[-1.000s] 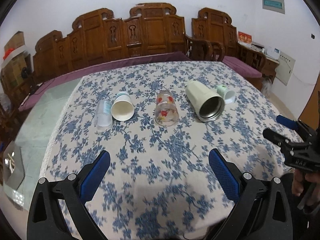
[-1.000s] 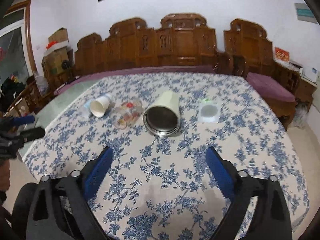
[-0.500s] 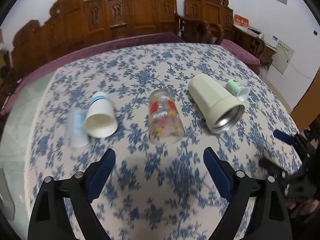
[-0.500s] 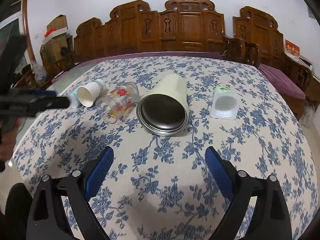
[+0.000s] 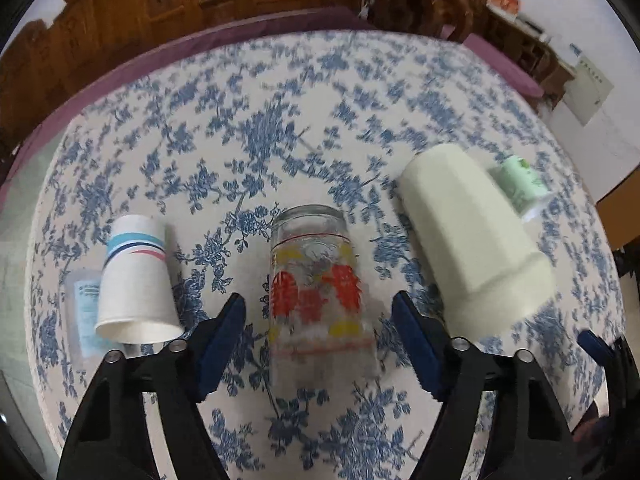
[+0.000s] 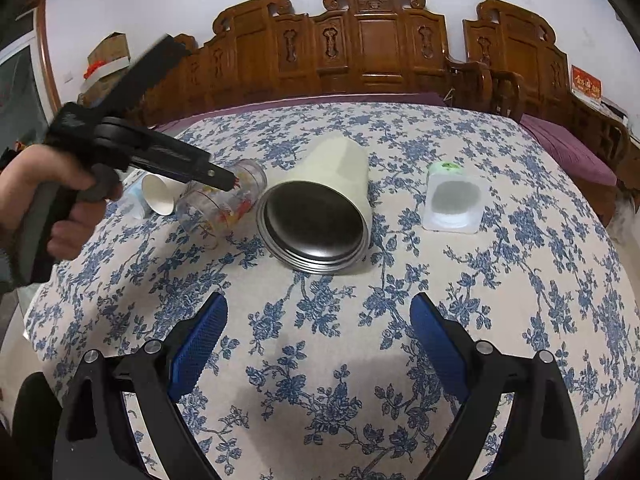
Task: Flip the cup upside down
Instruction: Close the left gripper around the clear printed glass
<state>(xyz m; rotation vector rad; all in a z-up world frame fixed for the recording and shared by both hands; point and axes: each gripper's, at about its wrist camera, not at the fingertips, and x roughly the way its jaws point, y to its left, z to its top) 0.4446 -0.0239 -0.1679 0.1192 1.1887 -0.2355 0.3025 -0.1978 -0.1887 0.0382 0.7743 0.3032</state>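
Note:
A clear glass cup (image 5: 316, 292) with red and yellow print lies on its side on the floral tablecloth, mouth toward me. My left gripper (image 5: 320, 344) is open, its blue pads on either side of the cup's mouth end without touching it. In the right wrist view the glass cup (image 6: 220, 204) lies left of centre with the left gripper's body (image 6: 132, 148) above it. My right gripper (image 6: 318, 344) is open and empty above the cloth, short of the cream cup (image 6: 320, 216).
A large cream metal-lined cup (image 5: 472, 240) lies on its side to the right, a small green-topped bottle (image 5: 520, 184) behind it. A white paper cup (image 5: 136, 280) and a clear plastic cup (image 5: 82, 312) lie at the left. Wooden chairs (image 6: 360, 40) ring the table (image 6: 540, 280).
My left gripper has moved forward and down, so the glass cup now sits between its open pads. My right gripper has moved slightly closer to the cream cup.

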